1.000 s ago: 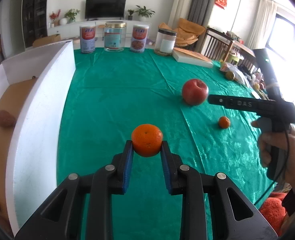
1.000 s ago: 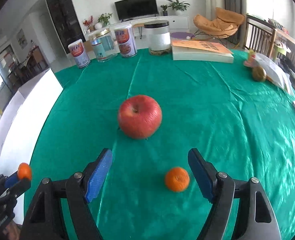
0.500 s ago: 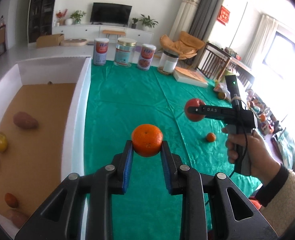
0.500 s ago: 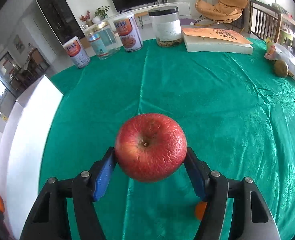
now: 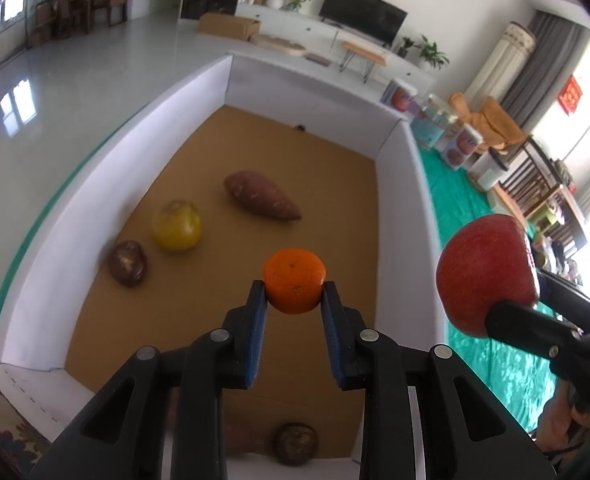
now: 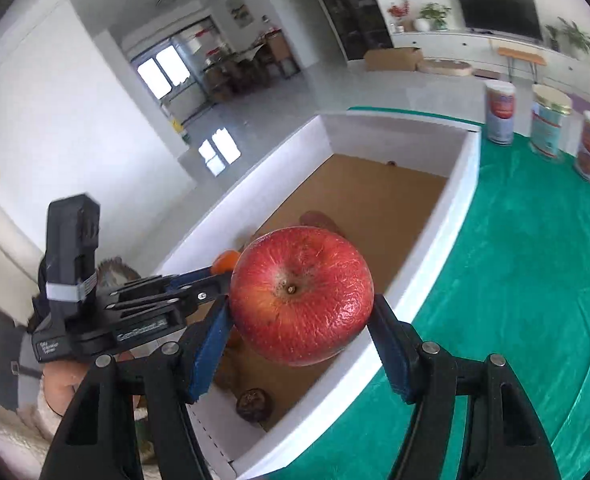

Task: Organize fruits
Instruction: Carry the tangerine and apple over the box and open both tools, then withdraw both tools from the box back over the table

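Note:
My left gripper (image 5: 293,298) is shut on an orange mandarin (image 5: 293,280) and holds it in the air over the white box (image 5: 399,216) with the brown floor. My right gripper (image 6: 301,320) is shut on a big red apple (image 6: 301,294) and holds it above the box's right wall (image 6: 443,248); the apple also shows in the left wrist view (image 5: 485,272). The left gripper with the mandarin (image 6: 225,261) shows in the right wrist view, left of the apple.
In the box lie a sweet potato (image 5: 261,196), a yellow fruit (image 5: 176,225), a dark brown fruit (image 5: 127,263) and another brown fruit (image 5: 297,442) near the front wall. The green tablecloth (image 6: 527,280) lies to the right, with three cans (image 6: 547,126) at the back.
Both grippers have swung left from the green table to over the box. The right gripper closed on the apple and lifted it. The left still holds the mandarin.

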Demonstrator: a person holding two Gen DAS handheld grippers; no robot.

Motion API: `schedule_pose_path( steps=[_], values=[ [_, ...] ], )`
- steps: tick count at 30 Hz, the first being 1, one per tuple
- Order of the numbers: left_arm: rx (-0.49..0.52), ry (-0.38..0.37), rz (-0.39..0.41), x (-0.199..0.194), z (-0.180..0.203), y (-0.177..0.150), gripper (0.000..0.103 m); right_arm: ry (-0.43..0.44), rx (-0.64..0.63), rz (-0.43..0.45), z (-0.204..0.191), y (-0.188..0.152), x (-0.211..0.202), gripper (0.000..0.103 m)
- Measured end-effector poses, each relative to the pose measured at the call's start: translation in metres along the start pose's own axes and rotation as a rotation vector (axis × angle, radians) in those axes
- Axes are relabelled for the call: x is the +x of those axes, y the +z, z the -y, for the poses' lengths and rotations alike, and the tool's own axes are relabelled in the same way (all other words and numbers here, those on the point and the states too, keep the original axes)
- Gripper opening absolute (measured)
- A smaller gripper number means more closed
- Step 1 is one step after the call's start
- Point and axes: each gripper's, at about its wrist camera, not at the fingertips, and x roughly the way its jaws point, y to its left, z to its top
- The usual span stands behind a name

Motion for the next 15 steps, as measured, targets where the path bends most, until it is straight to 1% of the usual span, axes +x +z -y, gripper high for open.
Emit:
schedule_pose_path(
  steps=[2,4,5,6,7,8,9,12,13,15],
  values=[
    [-0.010,0.034,-0.049,0.016,-0.011,-0.004,0.028,-0.023,-0.055,-0.073,-0.015,-0.003,0.030,0.068],
    [-0.015,0.064,-0.078,0.022,-0.020,-0.011,0.028,-0.081,-0.116,-0.130,-0.025,-0.008,0.054,0.068],
    [-0.021,0.070,-0.085,0.023,-0.021,-0.011,0.031,-0.105,-0.136,-0.153,-0.028,-0.011,0.063,0.068],
    [-0.024,0.065,-0.073,0.019,-0.023,-0.011,0.036,-0.122,-0.148,-0.173,-0.029,-0.012,0.072,0.068],
    [-0.023,0.077,-0.059,0.016,-0.023,-0.011,0.054,-0.132,-0.152,-0.190,-0.028,-0.013,0.078,0.068],
    [-0.023,0.098,-0.043,0.013,-0.022,-0.010,0.070,-0.137,-0.148,-0.202,-0.025,-0.014,0.082,0.069],
    [-0.025,0.111,-0.017,0.008,-0.022,-0.008,0.073,-0.139,-0.140,-0.188,-0.023,-0.014,0.080,0.069],
    [-0.024,0.114,0.070,-0.015,-0.017,-0.001,0.074,-0.115,-0.084,-0.092,-0.015,-0.003,0.049,0.071],
    [-0.021,0.111,0.109,-0.024,-0.012,0.001,0.074,-0.113,-0.065,-0.051,-0.011,0.001,0.032,0.073],
    [0.004,0.104,0.186,-0.046,0.004,0.004,0.078,-0.126,-0.039,0.037,-0.003,0.004,-0.005,0.075]
  ],
)
